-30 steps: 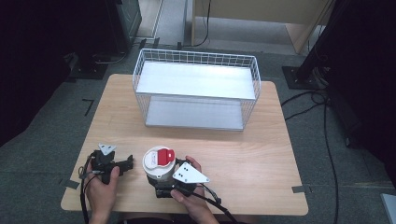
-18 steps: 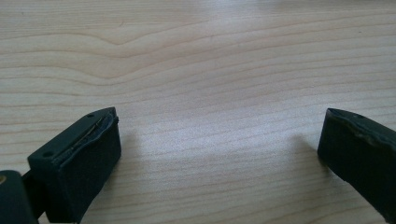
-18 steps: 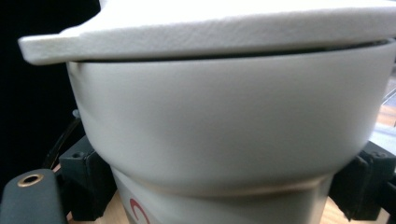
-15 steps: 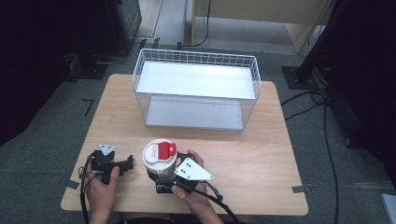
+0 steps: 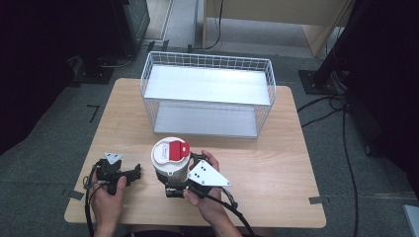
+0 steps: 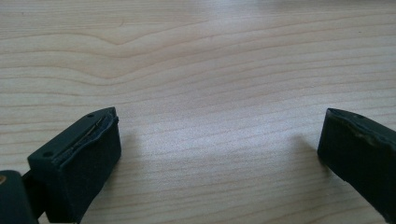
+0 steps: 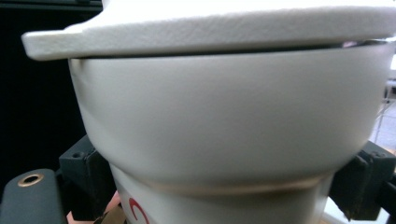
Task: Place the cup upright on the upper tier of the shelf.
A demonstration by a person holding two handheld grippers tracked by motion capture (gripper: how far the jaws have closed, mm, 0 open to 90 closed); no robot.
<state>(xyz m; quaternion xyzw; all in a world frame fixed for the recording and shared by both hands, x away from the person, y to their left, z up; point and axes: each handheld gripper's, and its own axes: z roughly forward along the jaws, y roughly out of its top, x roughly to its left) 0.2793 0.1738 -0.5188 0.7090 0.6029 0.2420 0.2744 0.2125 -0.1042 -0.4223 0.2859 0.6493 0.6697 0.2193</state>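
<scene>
A white tub with a white lid and a red tab [image 5: 169,154] is held upright over the front middle of the wooden table [image 5: 276,148]. My right gripper [image 5: 174,185] is shut on its lower body. In the right gripper view the tub [image 7: 224,116] looms close, and the jaws of the right gripper [image 7: 224,198] press on it from both sides. My left gripper [image 5: 132,174] rests low at the table's front left, to the left of the tub. In its own view the left gripper [image 6: 217,154] is open wide over bare wood.
A white wire basket [image 5: 207,94] with a pale sheet on top and one on its floor stands at the back middle of the table. Cables trail from both grippers over the front edge. Dark stands and cables lie on the floor around.
The right gripper has raised the tub a little and carried it slightly toward the basket. The left gripper has stayed in place.
</scene>
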